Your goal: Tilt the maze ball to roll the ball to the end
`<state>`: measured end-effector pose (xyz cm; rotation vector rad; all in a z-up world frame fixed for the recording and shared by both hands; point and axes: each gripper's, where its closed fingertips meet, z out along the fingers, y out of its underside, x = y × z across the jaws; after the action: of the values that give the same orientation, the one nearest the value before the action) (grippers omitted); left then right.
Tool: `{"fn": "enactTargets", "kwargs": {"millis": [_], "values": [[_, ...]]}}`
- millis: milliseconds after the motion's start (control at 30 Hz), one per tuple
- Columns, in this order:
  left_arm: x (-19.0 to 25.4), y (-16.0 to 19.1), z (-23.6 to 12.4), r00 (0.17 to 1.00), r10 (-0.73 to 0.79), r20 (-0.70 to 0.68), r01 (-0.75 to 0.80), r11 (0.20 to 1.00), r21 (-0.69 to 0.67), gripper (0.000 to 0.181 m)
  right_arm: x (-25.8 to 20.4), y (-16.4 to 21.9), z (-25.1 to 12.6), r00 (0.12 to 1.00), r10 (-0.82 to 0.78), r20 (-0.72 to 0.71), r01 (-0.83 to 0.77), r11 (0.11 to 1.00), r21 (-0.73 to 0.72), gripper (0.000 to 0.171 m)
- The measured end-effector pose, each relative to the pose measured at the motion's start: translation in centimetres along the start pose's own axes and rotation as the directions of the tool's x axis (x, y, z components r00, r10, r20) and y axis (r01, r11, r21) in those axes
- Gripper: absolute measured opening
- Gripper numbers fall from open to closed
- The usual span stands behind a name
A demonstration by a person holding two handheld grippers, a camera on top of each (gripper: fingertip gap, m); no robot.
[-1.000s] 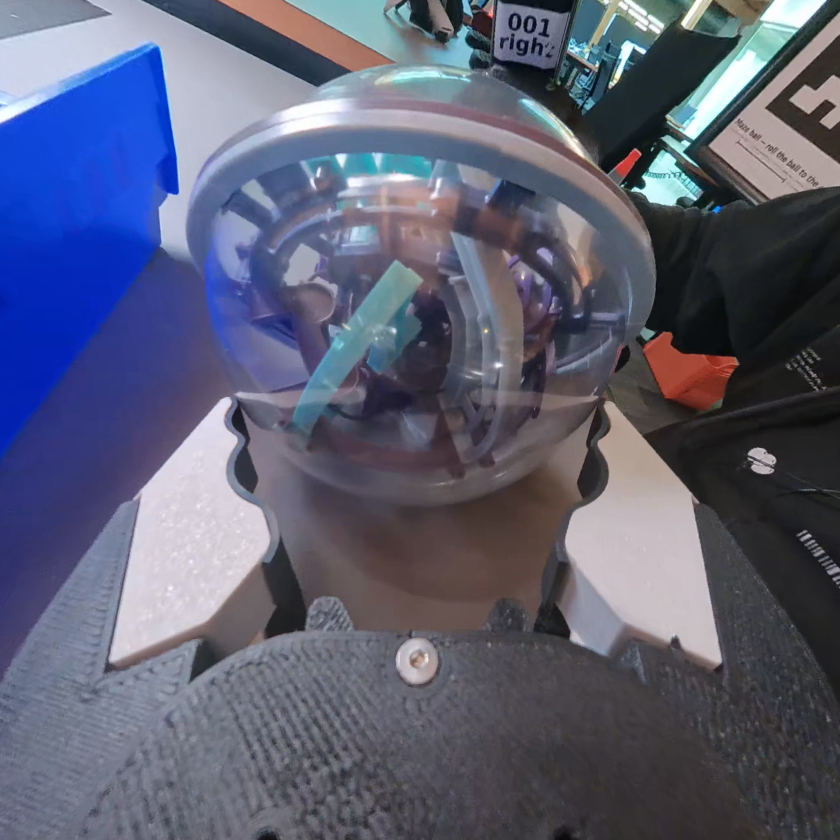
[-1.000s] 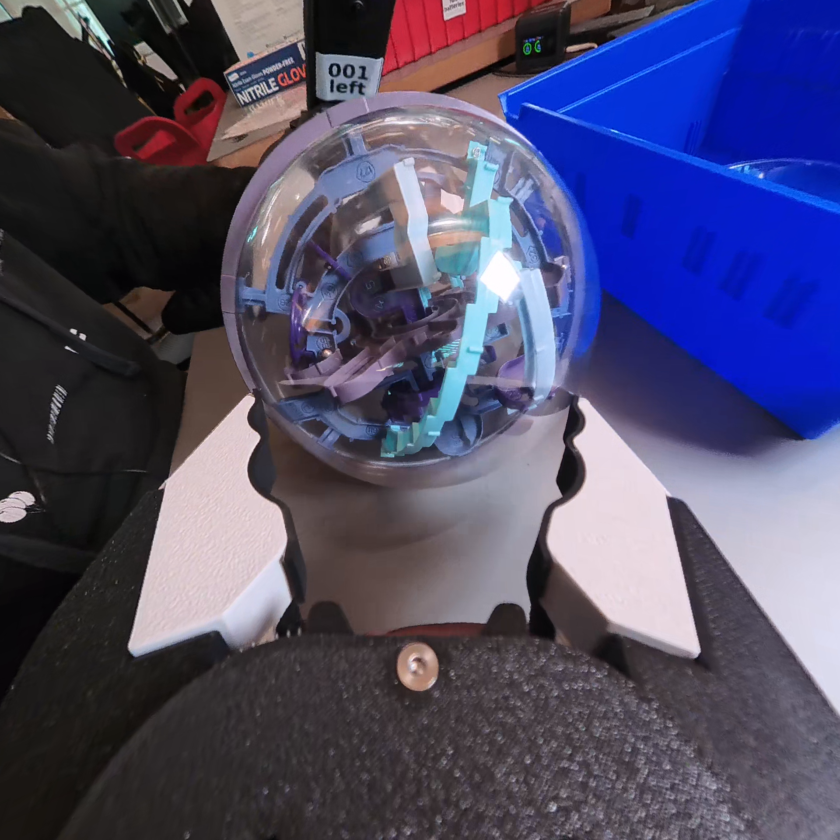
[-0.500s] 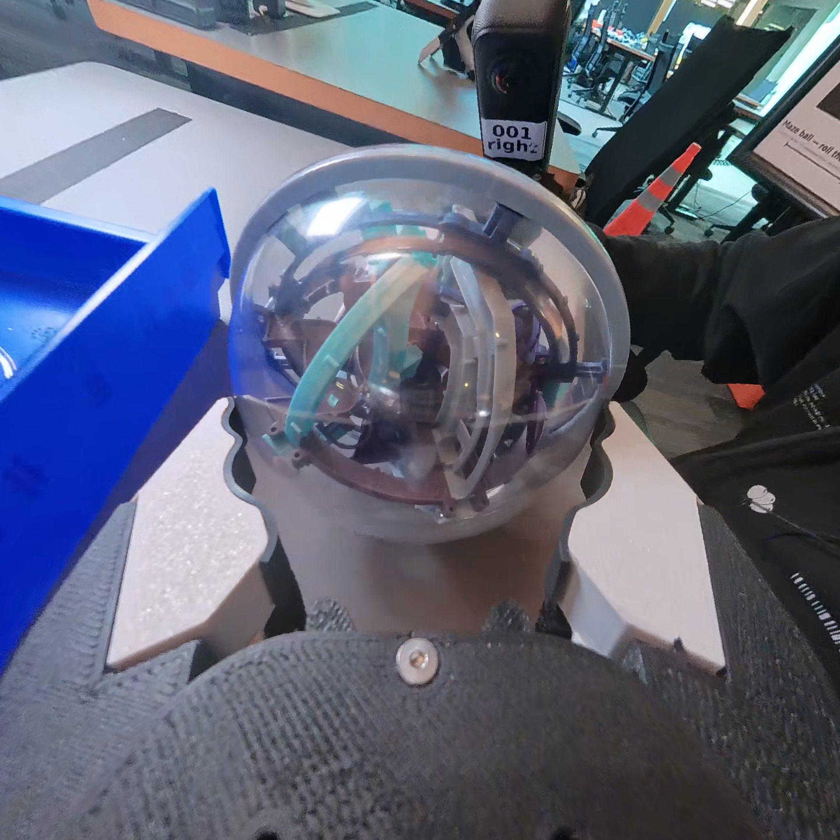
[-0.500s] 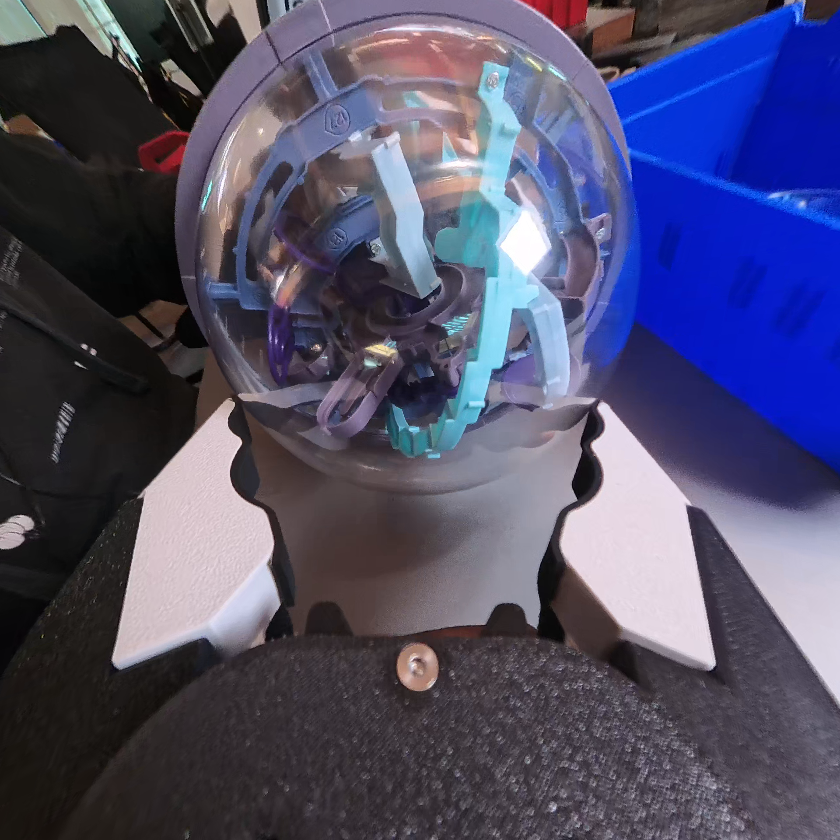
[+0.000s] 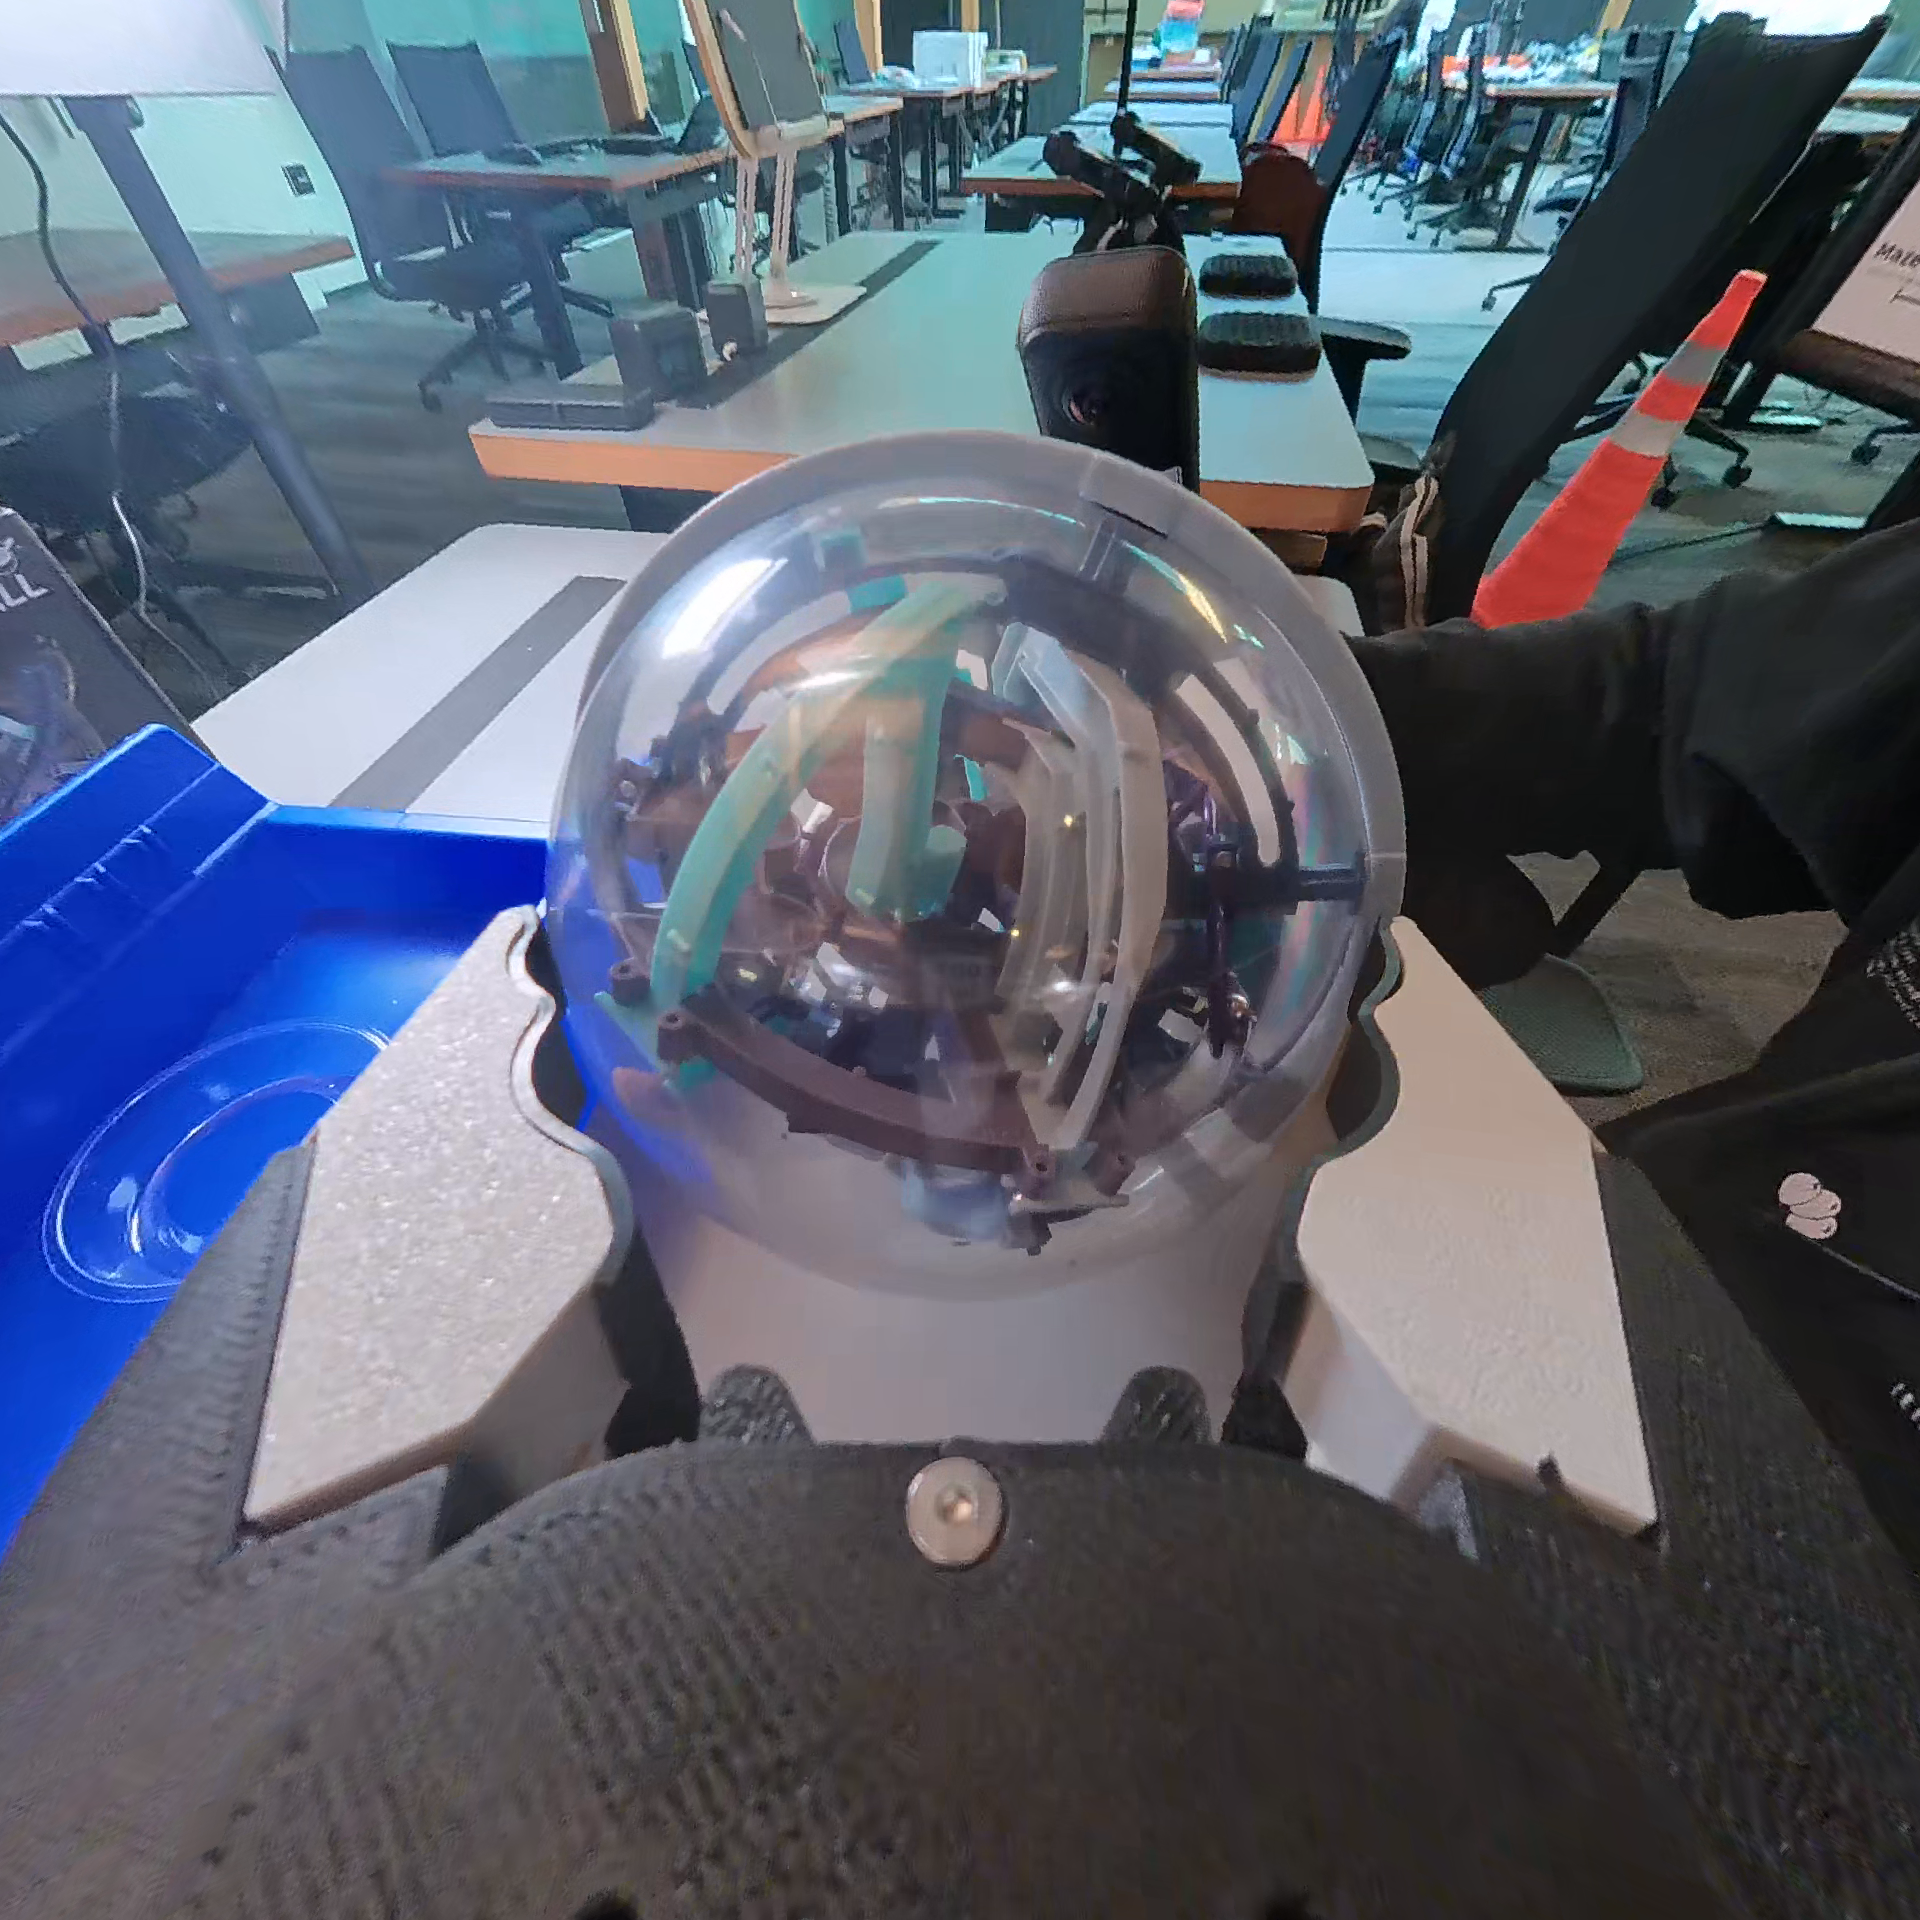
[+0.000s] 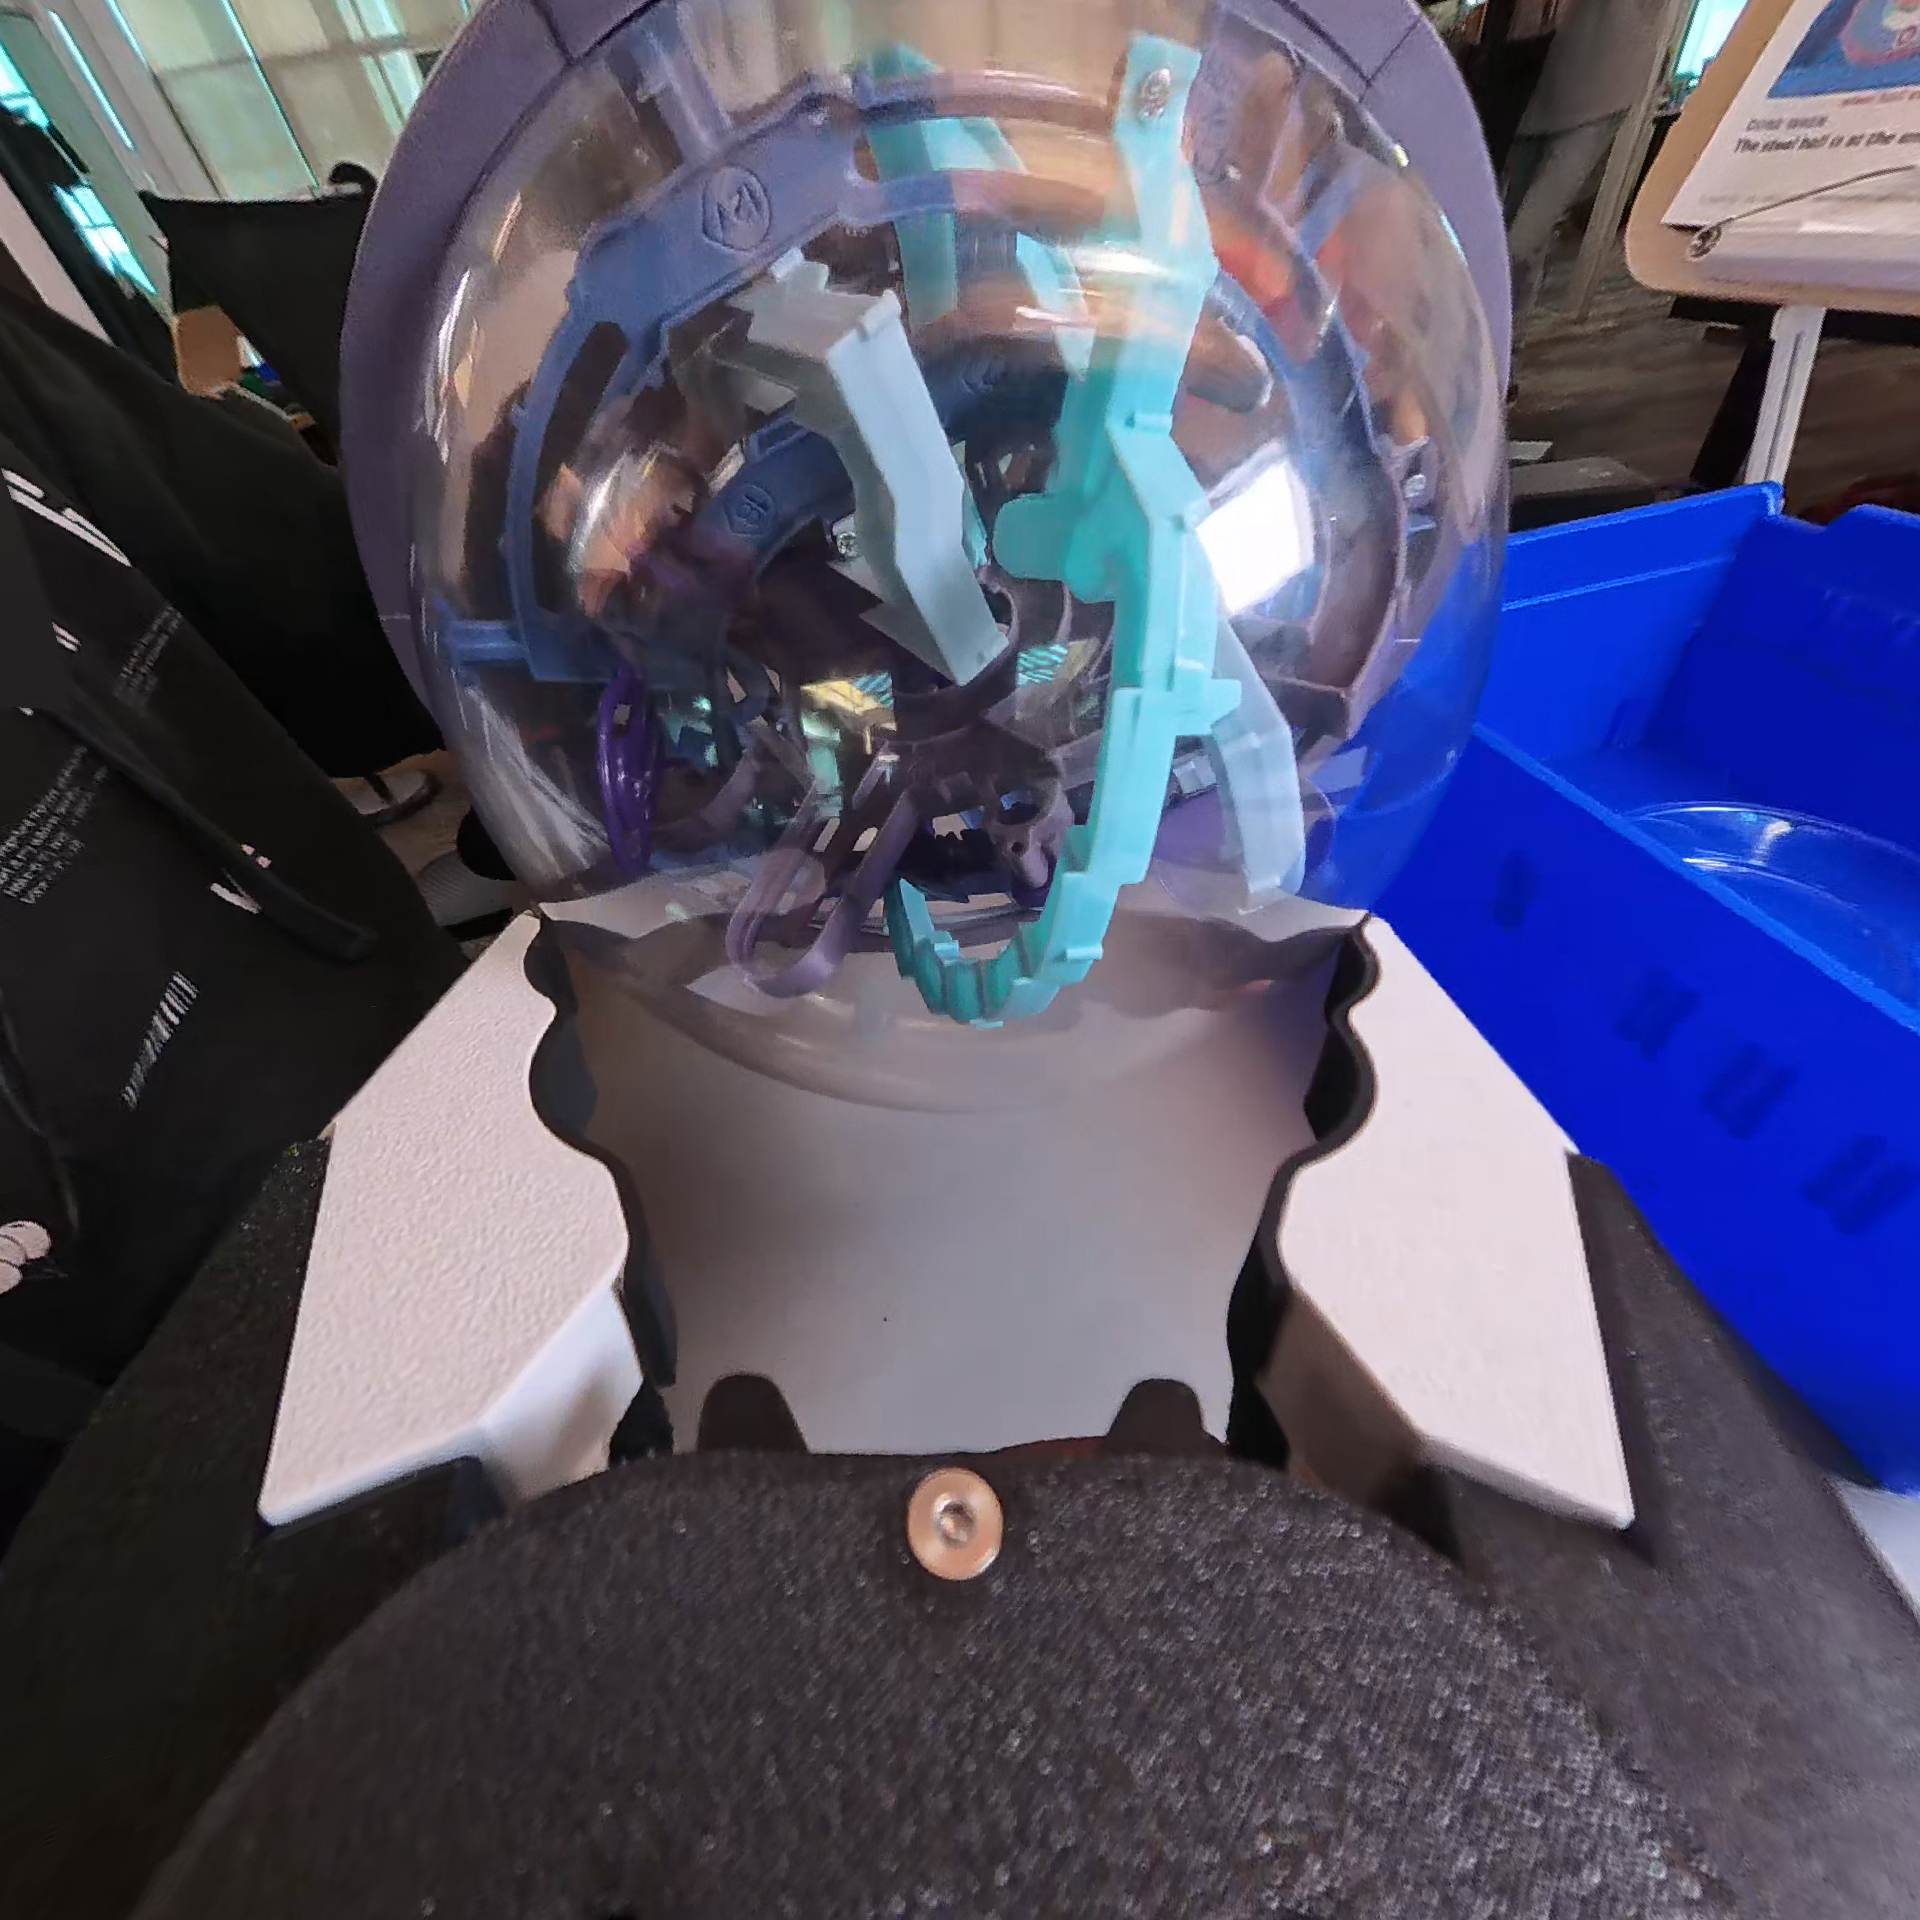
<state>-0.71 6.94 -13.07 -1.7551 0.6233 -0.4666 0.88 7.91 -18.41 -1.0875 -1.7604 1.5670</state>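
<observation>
The maze ball is a clear sphere with a grey seam ring and teal, brown, purple and pale tracks inside. It is held in the air between both grippers from opposite sides. My left gripper is shut on its near lower half, white fingers pressing each side. The right gripper's black camera head shows behind the sphere. In the right wrist view the maze ball fills the upper frame and my right gripper is shut on it. I cannot make out the small steel ball inside.
A blue bin sits at the left, holding a clear plastic dish; the bin also shows in the right wrist view. A white table lies beneath. A person's black sleeve, an orange cone and a sign board are nearby.
Both grippers have rotated the sphere together. The left view has swung upward, showing the room and the bin's inside. In the right view the sphere now looms higher and hides the left gripper.
</observation>
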Motion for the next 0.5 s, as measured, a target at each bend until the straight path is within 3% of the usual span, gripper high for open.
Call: {"fn": "enactTargets", "kwargs": {"millis": [200,500], "values": [[0.1,0.8,-0.2,0.999,-0.054,0.005,0.054,0.998,0.020,0.146,-0.1,-0.7,-0.5,1.000,-0.017,0.000,0.017,0.999,-0.034,0.139],[1.1,6.0,0.4,0.983,-0.180,-0.016,0.179,0.983,-0.050,0.144,-0.3,1.3,-0.7,0.998,-0.015,0.058,0.022,0.992,-0.125,0.139]]}}
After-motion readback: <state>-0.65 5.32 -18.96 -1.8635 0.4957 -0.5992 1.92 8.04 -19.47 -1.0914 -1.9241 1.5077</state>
